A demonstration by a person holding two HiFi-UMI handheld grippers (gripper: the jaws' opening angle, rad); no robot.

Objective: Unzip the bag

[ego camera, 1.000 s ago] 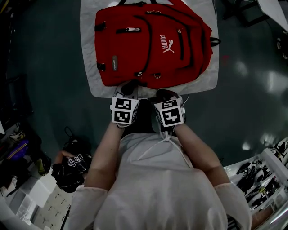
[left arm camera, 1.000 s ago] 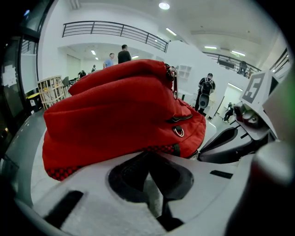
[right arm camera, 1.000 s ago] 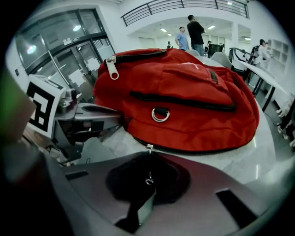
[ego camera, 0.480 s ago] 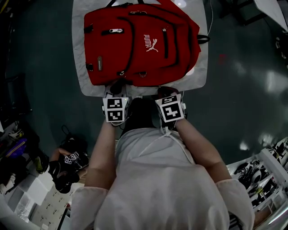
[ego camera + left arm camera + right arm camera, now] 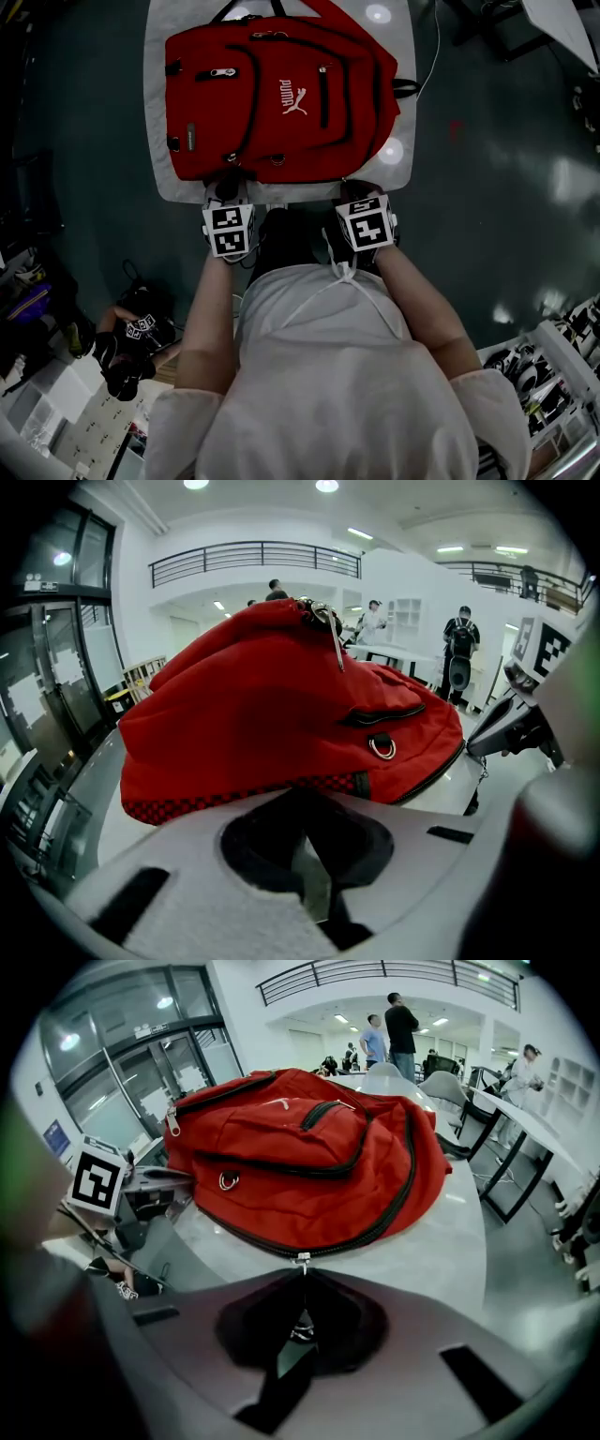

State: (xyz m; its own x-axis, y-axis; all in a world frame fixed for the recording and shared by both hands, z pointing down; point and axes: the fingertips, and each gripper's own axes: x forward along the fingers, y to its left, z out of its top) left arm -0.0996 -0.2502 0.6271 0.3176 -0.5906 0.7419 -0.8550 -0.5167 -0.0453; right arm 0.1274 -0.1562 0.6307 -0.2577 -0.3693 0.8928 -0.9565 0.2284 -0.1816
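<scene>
At near edge of table (image 5: 157,183), right claw (image 5: 300,1283) clamped on zipper pull (image 5: 301,1266), left claw (image 5: 302,797) closed beside bag (image 5: 272,94).

shirt (image 5: 328,394): white, short sleeves | drawstring (image 5: 339,281): white | claw cubes (image 5: 229,231): black-white square markers

**Open-plan laboratory hall.** A railed mezzanine gallery (image 5: 253,560) and ceiling lights (image 5: 327,486) are seen above and ahead of the left gripper (image 5: 305,799). Full-height glazed partitions (image 5: 56,658) are seen to its left. Ahead and to the right of the right gripper (image 5: 302,1283), long white tables (image 5: 530,1119) are set out, and standing people (image 5: 401,1021) are seen farther ahead. In the head view, a polished dark floor (image 5: 506,141) is shown around the white worktable (image 5: 157,112). White trays of dark items (image 5: 562,361) are seen behind and to the right of the right gripper. A further marker-tagged device (image 5: 141,328) is seen behind and to the left of the left gripper.
</scene>
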